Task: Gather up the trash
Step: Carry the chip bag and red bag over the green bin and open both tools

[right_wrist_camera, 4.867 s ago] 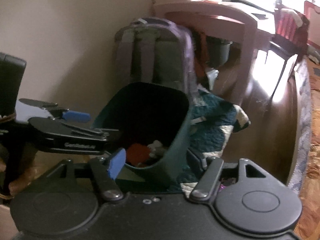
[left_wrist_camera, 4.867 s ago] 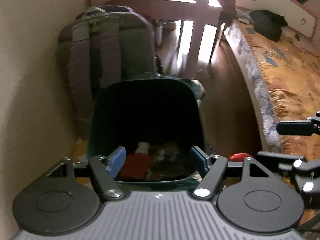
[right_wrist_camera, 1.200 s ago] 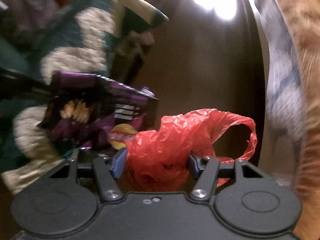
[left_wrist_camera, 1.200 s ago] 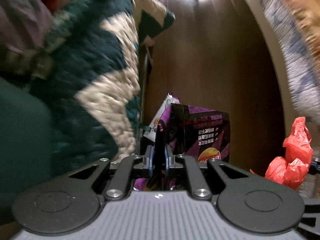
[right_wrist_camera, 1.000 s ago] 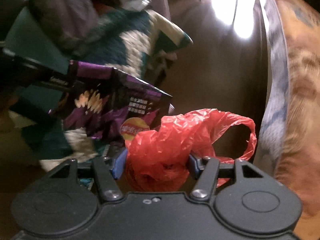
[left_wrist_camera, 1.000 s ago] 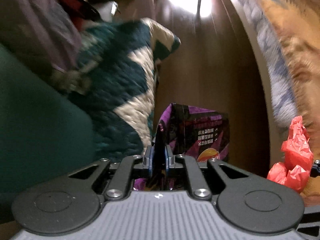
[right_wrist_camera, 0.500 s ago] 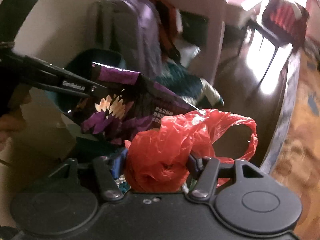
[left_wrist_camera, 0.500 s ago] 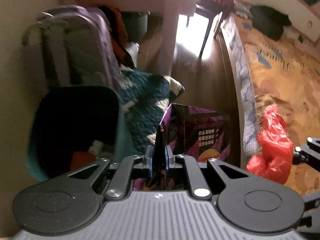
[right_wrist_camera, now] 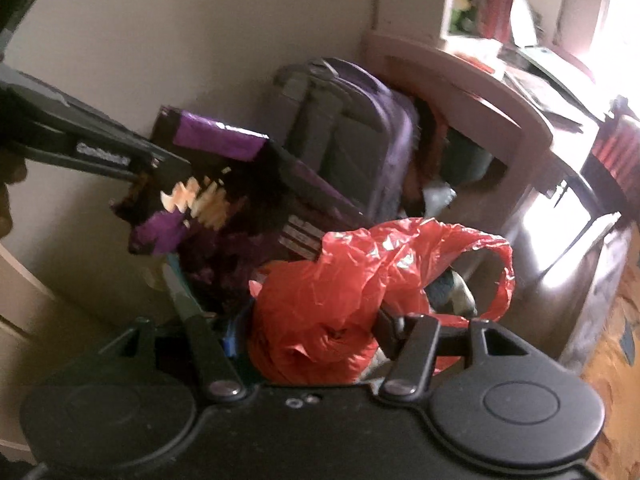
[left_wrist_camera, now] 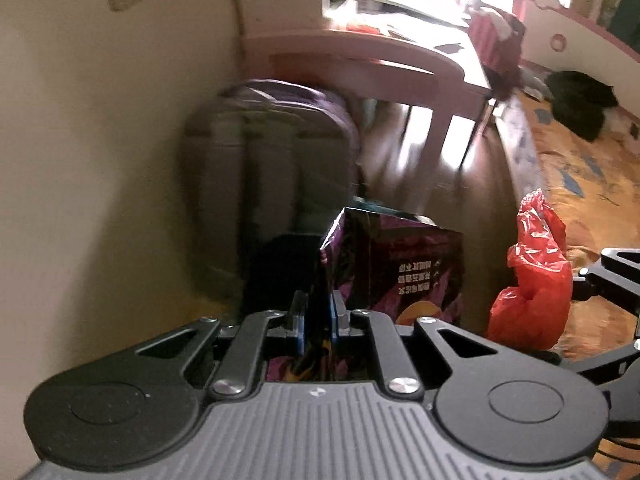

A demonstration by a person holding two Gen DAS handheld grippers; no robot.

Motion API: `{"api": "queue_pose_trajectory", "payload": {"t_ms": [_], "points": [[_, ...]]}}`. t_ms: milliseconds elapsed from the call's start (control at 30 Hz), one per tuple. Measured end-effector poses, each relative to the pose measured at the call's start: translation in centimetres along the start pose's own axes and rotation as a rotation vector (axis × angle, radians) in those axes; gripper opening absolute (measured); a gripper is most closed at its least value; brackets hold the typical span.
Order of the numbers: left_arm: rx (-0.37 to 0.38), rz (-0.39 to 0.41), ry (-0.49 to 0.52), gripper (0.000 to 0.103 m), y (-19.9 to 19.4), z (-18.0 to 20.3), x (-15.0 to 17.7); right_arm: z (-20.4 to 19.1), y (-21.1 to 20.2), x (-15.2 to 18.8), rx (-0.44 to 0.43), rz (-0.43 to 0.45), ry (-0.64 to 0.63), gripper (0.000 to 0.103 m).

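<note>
We see our left claw (left_wrist_camera: 316,316) clamped on the purple chip bag (left_wrist_camera: 400,268); the red plastic bag (left_wrist_camera: 532,280) hangs at three o'clock, a grey backpack (left_wrist_camera: 272,184) at eleven.

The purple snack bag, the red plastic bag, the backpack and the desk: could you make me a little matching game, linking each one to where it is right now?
Things:
1. purple snack bag
2. red plastic bag
3. backpack
4. desk

Places:
A. standing on the floor against the wall
B. pinched between the shut fingers of the left gripper
C. by the bright window, papers on top
D. bunched between the fingers of the right gripper

Pairs: 1-B, 2-D, 3-A, 4-C
</note>
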State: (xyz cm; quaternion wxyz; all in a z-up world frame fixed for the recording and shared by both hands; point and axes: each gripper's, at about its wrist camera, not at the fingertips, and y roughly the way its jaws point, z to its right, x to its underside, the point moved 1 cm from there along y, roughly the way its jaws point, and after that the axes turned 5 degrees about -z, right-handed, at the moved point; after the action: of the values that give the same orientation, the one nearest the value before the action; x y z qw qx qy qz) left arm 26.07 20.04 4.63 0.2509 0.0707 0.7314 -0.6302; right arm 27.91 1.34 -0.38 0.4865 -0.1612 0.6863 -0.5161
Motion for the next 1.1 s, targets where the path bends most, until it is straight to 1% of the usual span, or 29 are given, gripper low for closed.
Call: {"api": "queue_pose_trajectory", "payload": {"t_ms": [133,167,267,400,500,633,800,900,1100], "points": [[-0.041,-0.039,0.006,0.011,1.6,-3.3,-0.2,-2.5,2.6,-2.5,0.000,-0.008,-0.043,0.061],[-0.042,-0.057,0.012,0.011,2.3,-4.0,-0.2,-3.1,2.8,-2.8,0.004,-0.013,-0.054,0.061],[-0.043,-0.106,0.032,0.011,4.8,-5.0,0.0,-5.0,5.7,-3.8,-0.006,-0.044,-0.095,0.061],[-0.025,-0.152,0.061,0.011,8.4,-4.7,0.1,-6.9,10.1,-4.2,0.018,-0.095,-0.167,0.061],[-0.027,-0.186,0.081,0.011,10.4,-4.3,0.3,-7.8,12.6,-4.3,0.050,-0.144,-0.191,0.061],[-0.031,-0.211,0.122,0.011,12.4,-3.3,0.7,-7.3,15.1,-4.2,0.082,-0.176,-0.182,0.061],[-0.041,-0.244,0.128,0.011,14.7,-2.5,1.3,-7.0,16.9,-4.1,0.095,-0.205,-0.173,0.062],[-0.037,-0.256,0.131,0.011,15.6,-2.1,1.7,-7.8,17.6,-3.8,0.092,-0.214,-0.172,0.063],[-0.068,-0.279,0.145,0.011,17.5,-1.9,2.5,-8.3,18.4,-3.0,0.085,-0.229,-0.177,0.067]]}}
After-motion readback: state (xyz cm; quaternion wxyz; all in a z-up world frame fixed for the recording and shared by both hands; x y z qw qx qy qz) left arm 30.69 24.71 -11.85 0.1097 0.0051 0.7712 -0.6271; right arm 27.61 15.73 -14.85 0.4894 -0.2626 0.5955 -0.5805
